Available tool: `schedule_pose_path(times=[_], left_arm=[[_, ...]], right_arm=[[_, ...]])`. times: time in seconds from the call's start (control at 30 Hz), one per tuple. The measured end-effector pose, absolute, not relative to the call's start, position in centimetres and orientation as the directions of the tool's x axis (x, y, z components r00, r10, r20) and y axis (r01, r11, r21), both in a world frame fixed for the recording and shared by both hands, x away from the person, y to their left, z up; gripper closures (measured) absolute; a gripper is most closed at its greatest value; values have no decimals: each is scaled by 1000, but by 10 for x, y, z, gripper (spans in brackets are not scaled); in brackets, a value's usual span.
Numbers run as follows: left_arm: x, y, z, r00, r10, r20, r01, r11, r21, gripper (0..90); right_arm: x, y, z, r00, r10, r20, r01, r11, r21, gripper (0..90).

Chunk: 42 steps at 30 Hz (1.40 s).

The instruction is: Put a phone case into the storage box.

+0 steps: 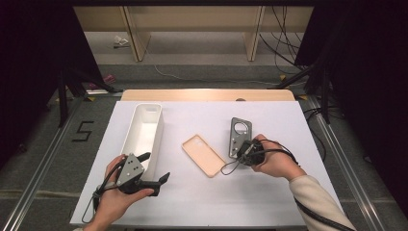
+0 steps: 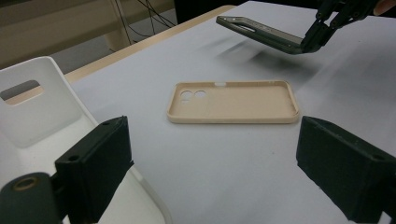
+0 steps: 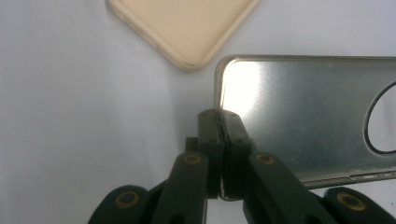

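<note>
Grey phone case (image 3: 308,121) is pinched at its edge by the right gripper (image 3: 223,122) fingers; left gripper (image 2: 210,158) fingers stand wide apart.

At bottom centre the right gripper (image 3: 222,140) pinches the short edge of a grey phone case (image 3: 308,116), which stretches to the right. A beige phone case (image 3: 187,28) lies at the top on the white table (image 3: 70,116).
</note>
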<state>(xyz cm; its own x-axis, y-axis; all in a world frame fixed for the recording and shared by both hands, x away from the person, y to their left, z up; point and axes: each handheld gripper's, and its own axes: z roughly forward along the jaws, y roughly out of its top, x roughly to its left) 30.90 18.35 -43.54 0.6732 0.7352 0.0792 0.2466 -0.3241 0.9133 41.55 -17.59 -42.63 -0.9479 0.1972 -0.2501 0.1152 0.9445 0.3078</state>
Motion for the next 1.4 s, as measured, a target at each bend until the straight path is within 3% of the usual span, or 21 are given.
schedule_pose_path(times=[0.5,0.6,0.87,1.2,1.4], left_arm=[[312,178,-431,673,737,68,249,-312,917,119],[318,173,-424,667,745,19,279,-274,920,140],[337,160,-410,662,750,-7,308,-264,914,152],[374,120,-392,699,714,37,332,-369,868,152],[397,89,-389,717,697,8,371,-391,842,154]], right_arm=[[406,-186,-417,-946,247,-211,108,852,512,890],[402,-185,-416,-947,248,-203,106,839,533,890],[385,-181,-415,-951,231,-206,82,830,552,890],[367,-173,-413,-957,198,-211,45,822,568,889],[362,-165,-412,-960,179,-213,27,820,571,889]])
